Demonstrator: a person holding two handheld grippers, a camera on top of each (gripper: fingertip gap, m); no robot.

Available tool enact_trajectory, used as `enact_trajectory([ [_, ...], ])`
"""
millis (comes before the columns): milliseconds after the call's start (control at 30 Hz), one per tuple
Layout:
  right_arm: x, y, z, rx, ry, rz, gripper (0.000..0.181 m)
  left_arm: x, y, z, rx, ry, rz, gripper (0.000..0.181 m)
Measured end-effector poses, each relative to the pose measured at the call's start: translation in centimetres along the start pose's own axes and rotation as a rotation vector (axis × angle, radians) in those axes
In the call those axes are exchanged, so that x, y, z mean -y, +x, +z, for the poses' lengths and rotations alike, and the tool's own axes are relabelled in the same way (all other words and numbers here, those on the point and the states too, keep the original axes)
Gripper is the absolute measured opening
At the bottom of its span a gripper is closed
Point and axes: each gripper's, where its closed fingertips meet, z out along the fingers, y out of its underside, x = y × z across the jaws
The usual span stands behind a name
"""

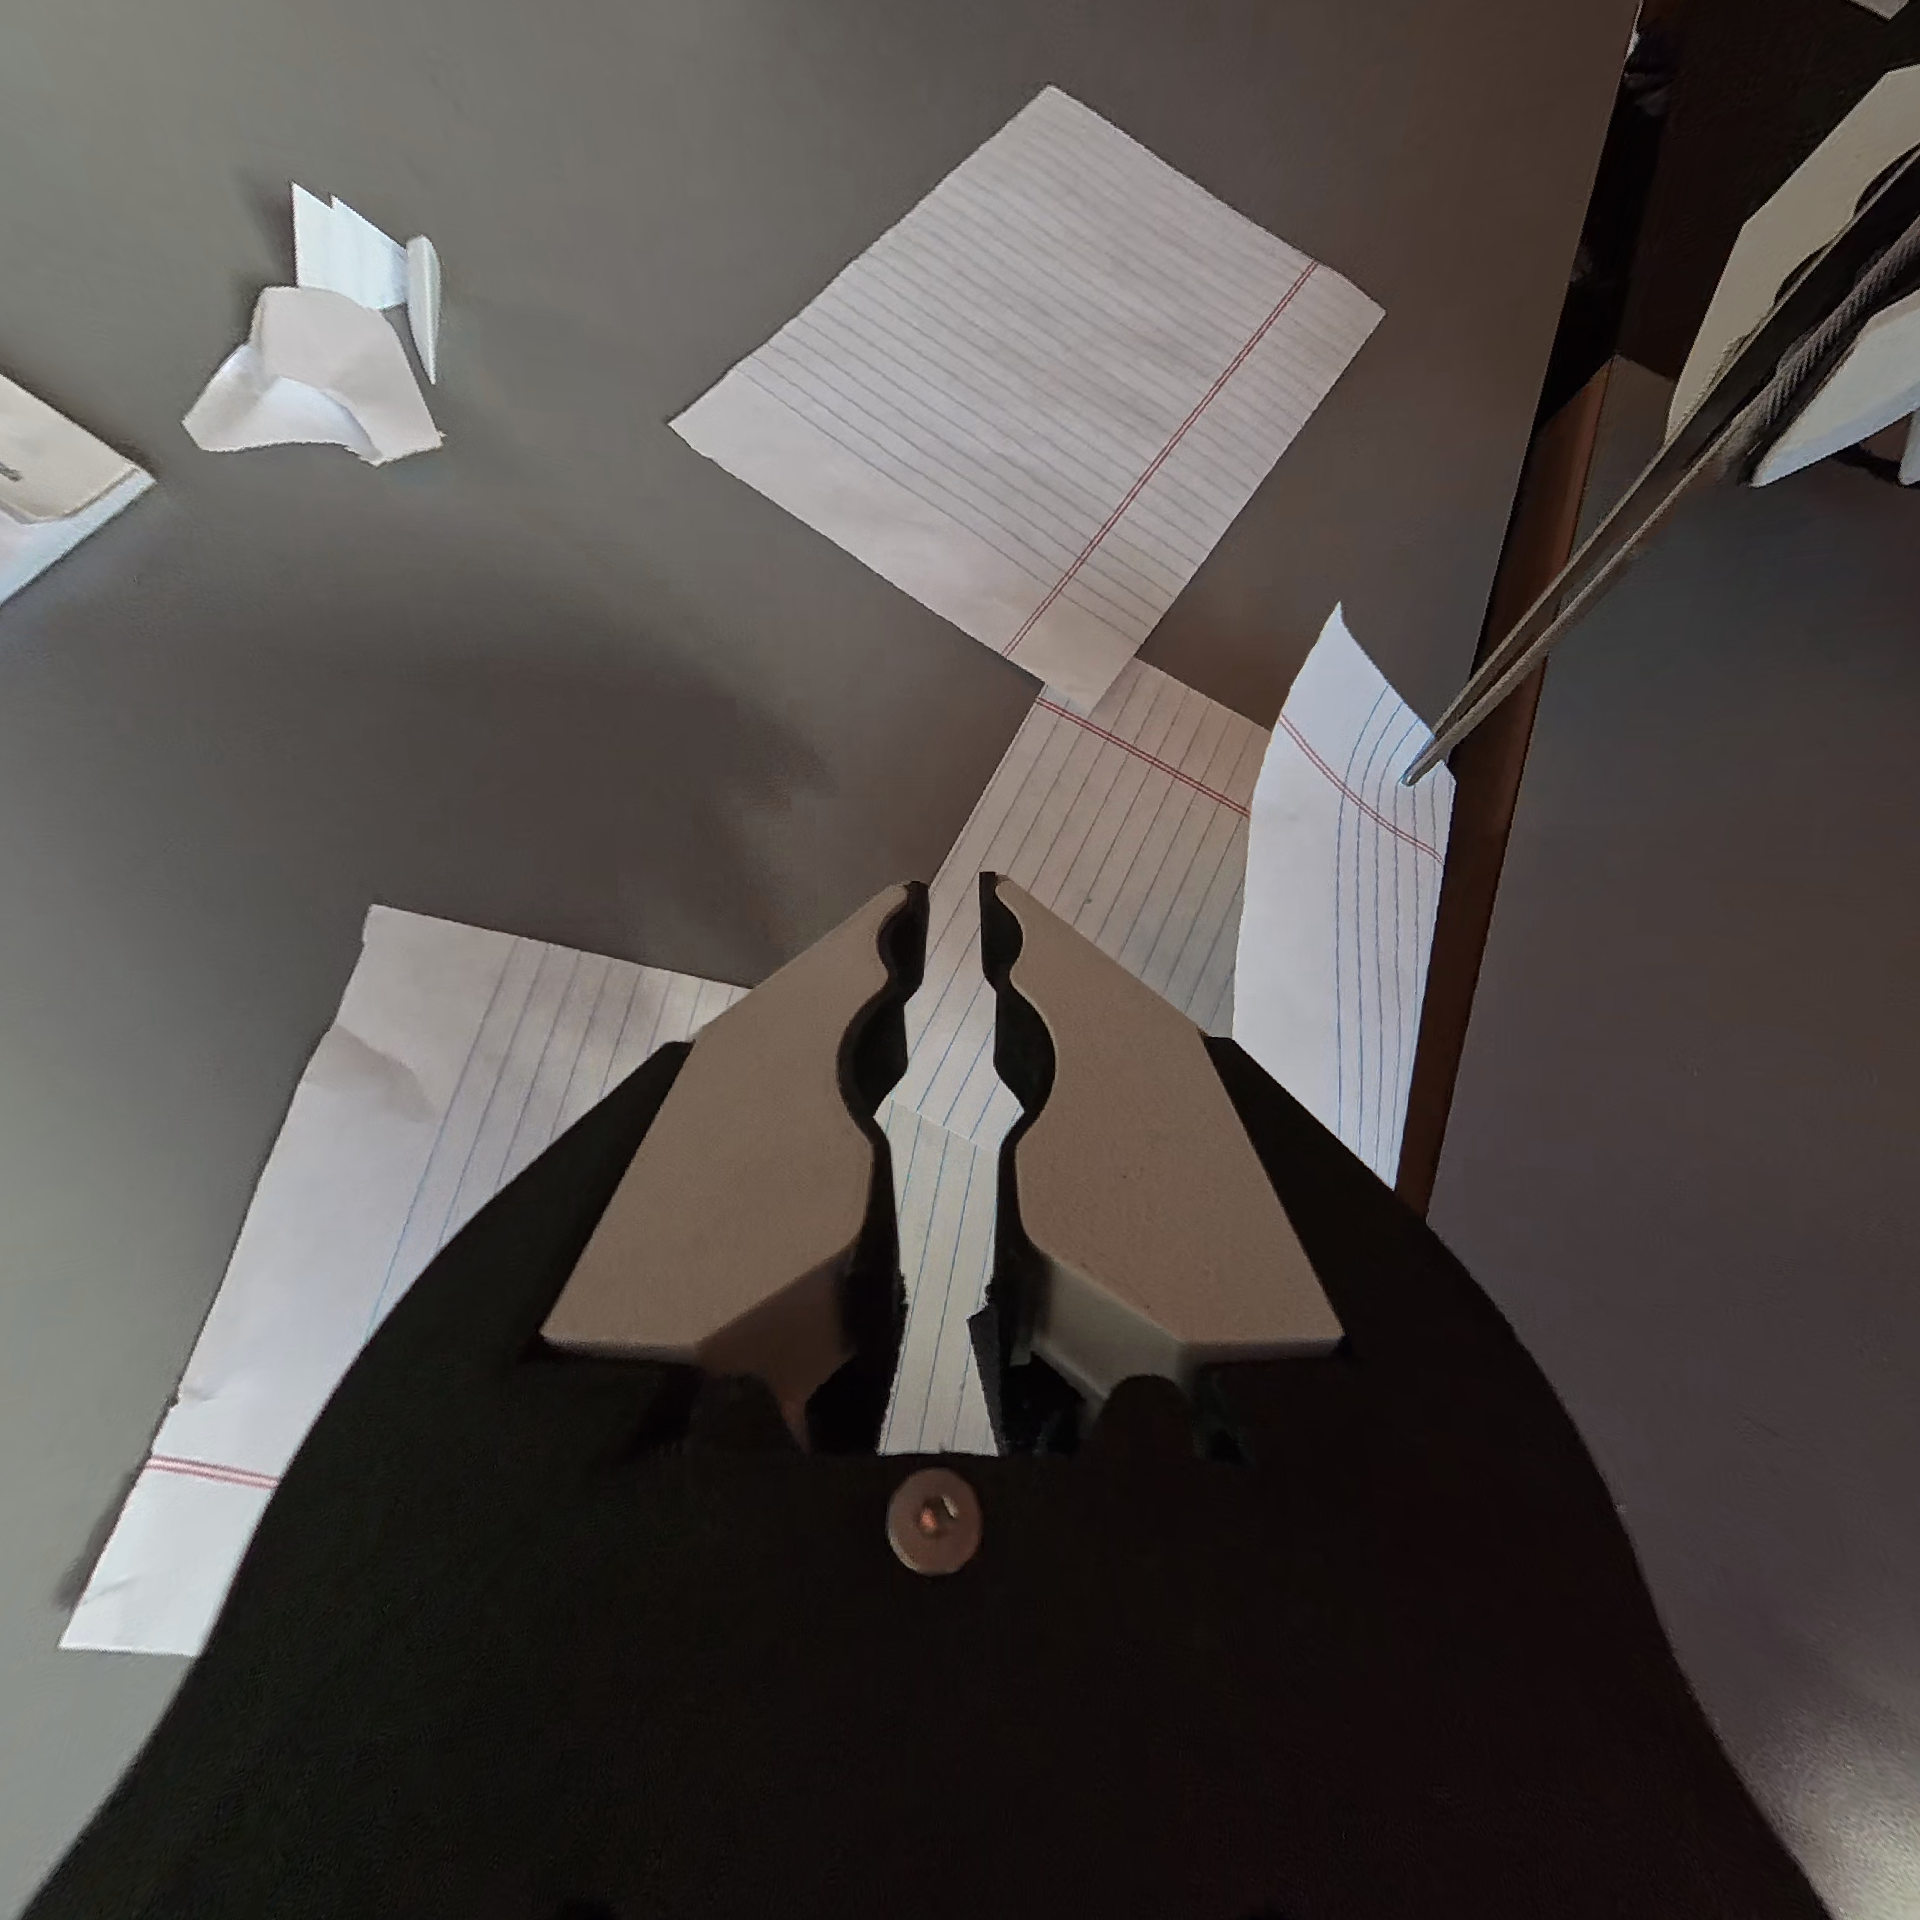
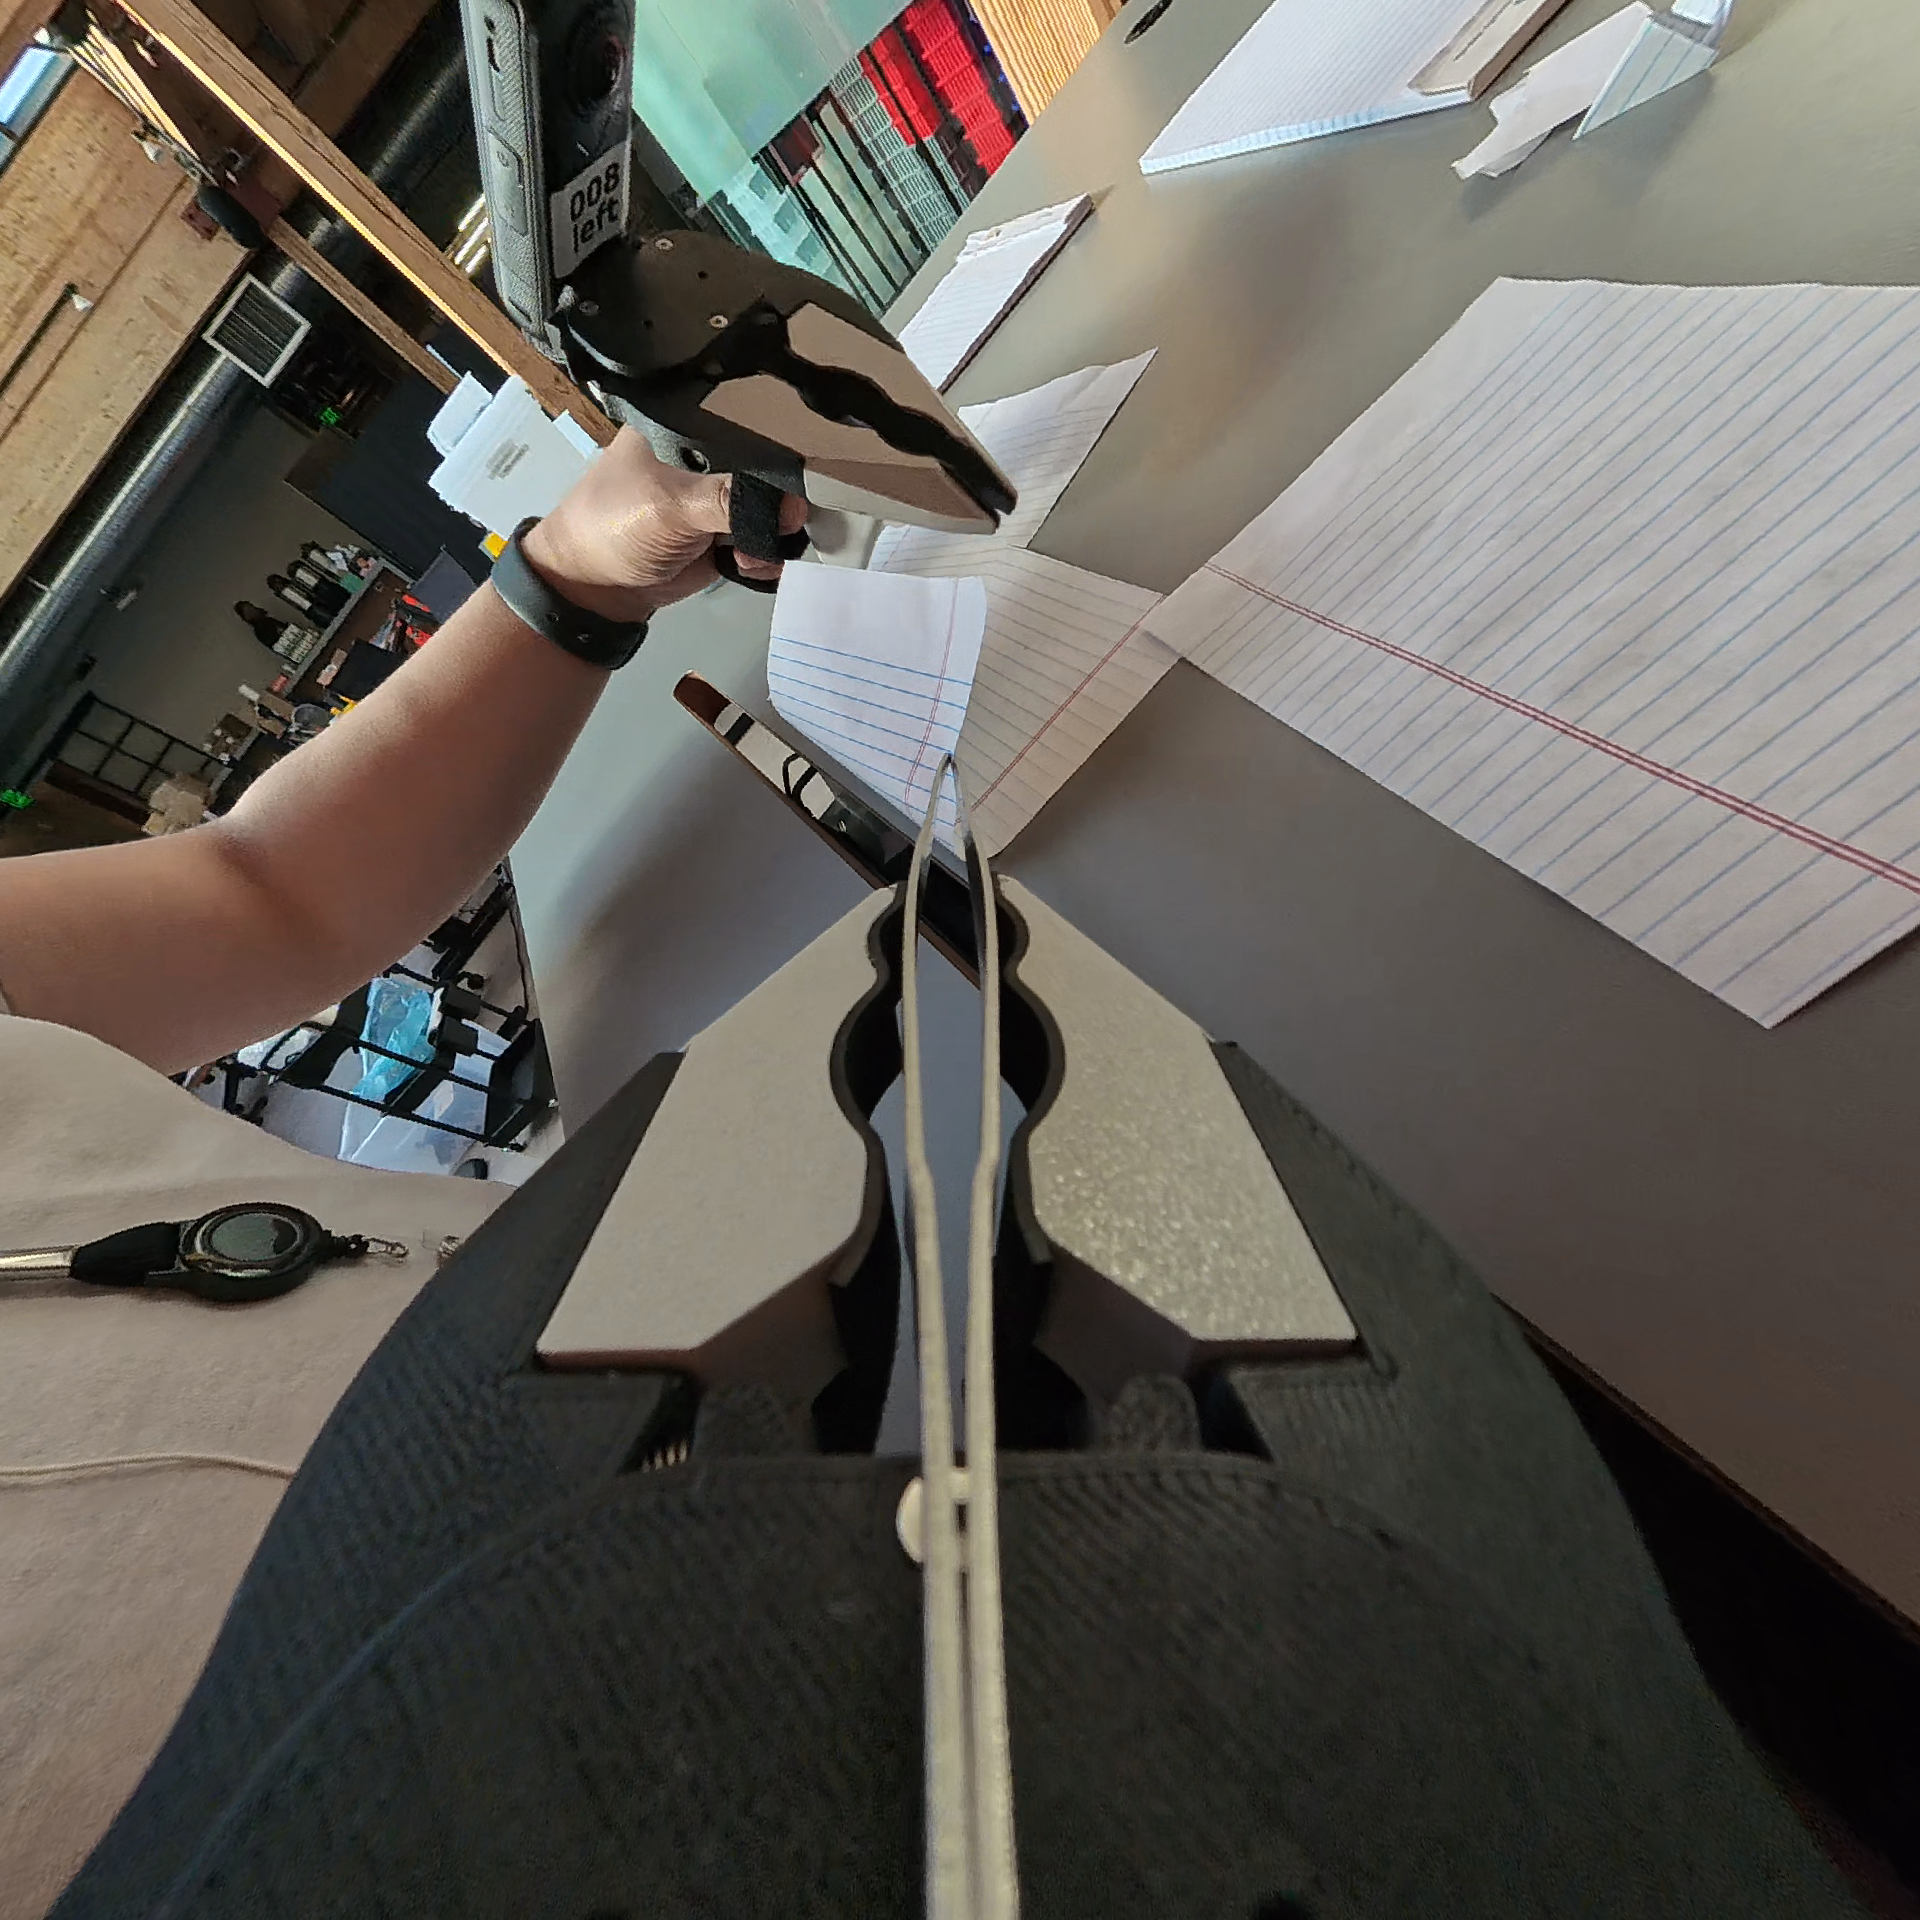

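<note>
Several torn pieces of lined paper lie on a grey table (image 1: 416, 675). My left gripper (image 1: 954, 883) hovers just above an overlapping piece (image 1: 1122, 821). Its jaws are together but for a thin slit, with nothing between them. It also shows in the right wrist view (image 2: 992, 499). My right gripper (image 2: 948, 894) is shut on metal tweezers (image 2: 948, 1039). The tweezer tips (image 1: 1415, 771) meet the raised, curled edge of a small paper piece (image 1: 1340, 914) at the table's edge; that piece also shows in the right wrist view (image 2: 873, 686). A large sheet (image 1: 1039, 384) lies beyond.
Crumpled paper scraps (image 1: 322, 343) lie far left, and another lined piece (image 1: 416, 1195) lies at lower left. The table's brown edge (image 1: 1507, 727) runs along the right. Notepads (image 2: 997, 281) lie farther off. A person's forearm with a black wristband (image 2: 561, 613) holds the left gripper. There is about 20 cm between the tips of the two grippers.
</note>
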Motion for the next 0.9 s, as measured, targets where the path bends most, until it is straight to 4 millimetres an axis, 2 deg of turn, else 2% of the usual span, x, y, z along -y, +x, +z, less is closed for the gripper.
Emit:
enact_trajectory([
  [200, -0.3, 0.0, 0.2, 0.000, 0.001, 0.014, 0.012, -1.7, 1.1, -0.1, -0.036, -0.048, 0.032, 0.002],
  [333, -0.4, 0.2, 0.6, 0.001, -0.008, 0.024, 0.012, -3.5, 1.0, 0.1, 0.008, -0.127, 0.065, 0.003],
  [900, -0.1, 1.1, 0.5, -0.016, -0.034, 0.043, 0.012, -6.0, 2.6, -2.2, 0.070, -0.097, -0.030, 0.000],
])
